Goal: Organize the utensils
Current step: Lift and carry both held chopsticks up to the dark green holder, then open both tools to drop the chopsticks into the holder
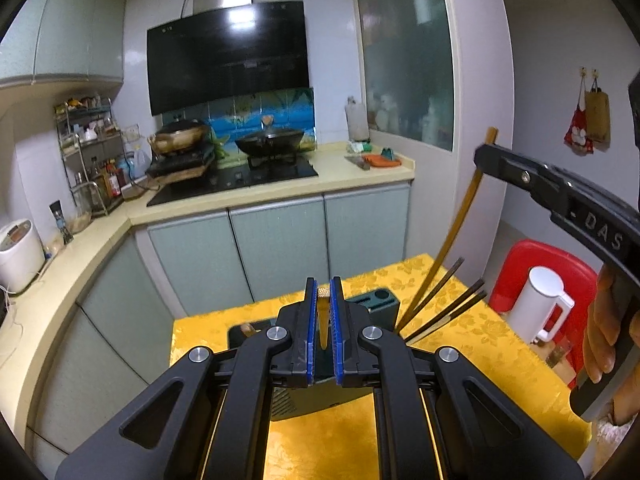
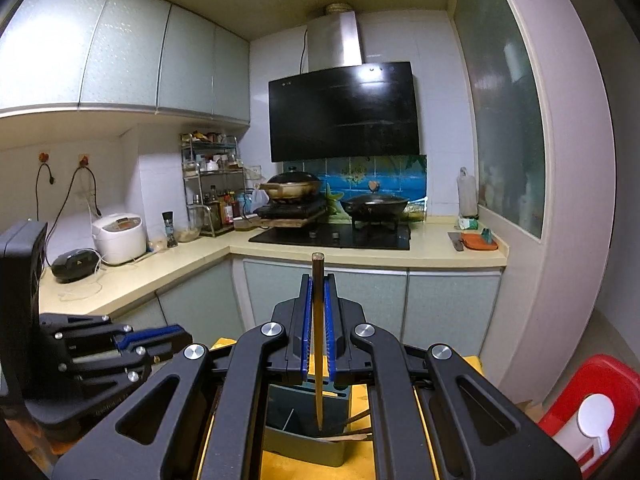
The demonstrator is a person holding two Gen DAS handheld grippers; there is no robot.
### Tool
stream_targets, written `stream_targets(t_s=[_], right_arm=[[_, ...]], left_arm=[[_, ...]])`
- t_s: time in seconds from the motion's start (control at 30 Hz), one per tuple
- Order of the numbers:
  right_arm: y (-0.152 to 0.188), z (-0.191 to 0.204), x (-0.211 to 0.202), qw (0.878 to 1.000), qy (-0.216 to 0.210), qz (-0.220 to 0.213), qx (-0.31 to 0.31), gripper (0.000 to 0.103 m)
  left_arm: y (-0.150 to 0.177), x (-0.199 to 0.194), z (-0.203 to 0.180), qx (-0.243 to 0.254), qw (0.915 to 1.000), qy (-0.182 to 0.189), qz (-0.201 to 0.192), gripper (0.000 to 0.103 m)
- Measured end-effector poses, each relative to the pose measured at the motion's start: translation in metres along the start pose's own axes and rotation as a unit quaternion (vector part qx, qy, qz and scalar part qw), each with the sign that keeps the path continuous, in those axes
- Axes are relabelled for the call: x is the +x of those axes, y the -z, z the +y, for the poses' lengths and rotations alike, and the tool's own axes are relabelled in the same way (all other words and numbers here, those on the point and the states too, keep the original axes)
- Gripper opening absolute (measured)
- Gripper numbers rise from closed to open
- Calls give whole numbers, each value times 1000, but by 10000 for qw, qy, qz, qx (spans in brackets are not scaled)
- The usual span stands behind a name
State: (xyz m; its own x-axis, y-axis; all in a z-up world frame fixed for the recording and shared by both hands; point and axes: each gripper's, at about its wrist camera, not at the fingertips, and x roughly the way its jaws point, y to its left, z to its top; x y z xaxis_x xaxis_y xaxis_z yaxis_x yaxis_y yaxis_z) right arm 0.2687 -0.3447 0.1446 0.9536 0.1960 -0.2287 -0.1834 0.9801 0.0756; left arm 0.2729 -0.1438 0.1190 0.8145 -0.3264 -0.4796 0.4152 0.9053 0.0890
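Table (image 1: 460, 344), covered in a yellow floral cloth, carrying a dark grey-green utensil holder (image 1: 384, 300) set toward its far edge, the edge nearest the kitchen cabinets. Holder: slotted top at its far end, open compartment nearer the camera; several dark chopsticks (image 1: 452, 312) lean out of it toward the right side of the table. Right tongs (image 2: 319, 320): blue-padded, pressed together and pinching one long brown chopstick (image 2: 318, 340) held nearly upright, its upper end standing above the pads and its lower tip hanging over the open compartment of the holder; whether the tip touches anything inside cannot be told. In the left wrist view the same stick shows as a slanting brown rod between the right tongs and the holder. Left tongs (image 1: 325, 320): pads drawn together, held above the holder; a pale textured bit shows between their tips, but what it is cannot be told. White kettle (image 1: 538, 304) with handle, near the right edge of the table, in front of a red plastic chair (image 1: 536, 256). A hand (image 1: 604, 328) grips the handle of the right tool.
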Motion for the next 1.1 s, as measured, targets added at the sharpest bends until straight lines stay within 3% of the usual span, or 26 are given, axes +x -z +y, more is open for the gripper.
stream_targets(t_s=[0.4, 0.67, 0.77, 0.83, 0.87, 0.93, 1.1], right_arm=[[26, -6, 35, 9985, -24, 534, 118, 7], [34, -5, 43, 9969, -112, 773, 135, 7], [35, -4, 42, 9967, -114, 793, 97, 11], [36, -5, 40, 9969, -96, 765, 132, 34], [35, -5, 37, 9971, -87, 734, 154, 38], [34, -5, 34, 9972, -95, 723, 154, 40], [33, -6, 23, 9977, -32, 668, 69, 40]], left_arm=[[23, 35, 3, -15, 9986, -34, 525, 6], [21, 35, 13, -262, 9982, -36, 547, 7], [20, 31, 14, -325, 9982, -64, 493, 21], [19, 26, 13, -321, 9986, -135, 404, 43], [18, 24, 13, -324, 9987, -150, 358, 47], [17, 18, 13, -323, 9990, -137, 293, 60], [14, 1, 14, -266, 9989, -391, 1, 79]])
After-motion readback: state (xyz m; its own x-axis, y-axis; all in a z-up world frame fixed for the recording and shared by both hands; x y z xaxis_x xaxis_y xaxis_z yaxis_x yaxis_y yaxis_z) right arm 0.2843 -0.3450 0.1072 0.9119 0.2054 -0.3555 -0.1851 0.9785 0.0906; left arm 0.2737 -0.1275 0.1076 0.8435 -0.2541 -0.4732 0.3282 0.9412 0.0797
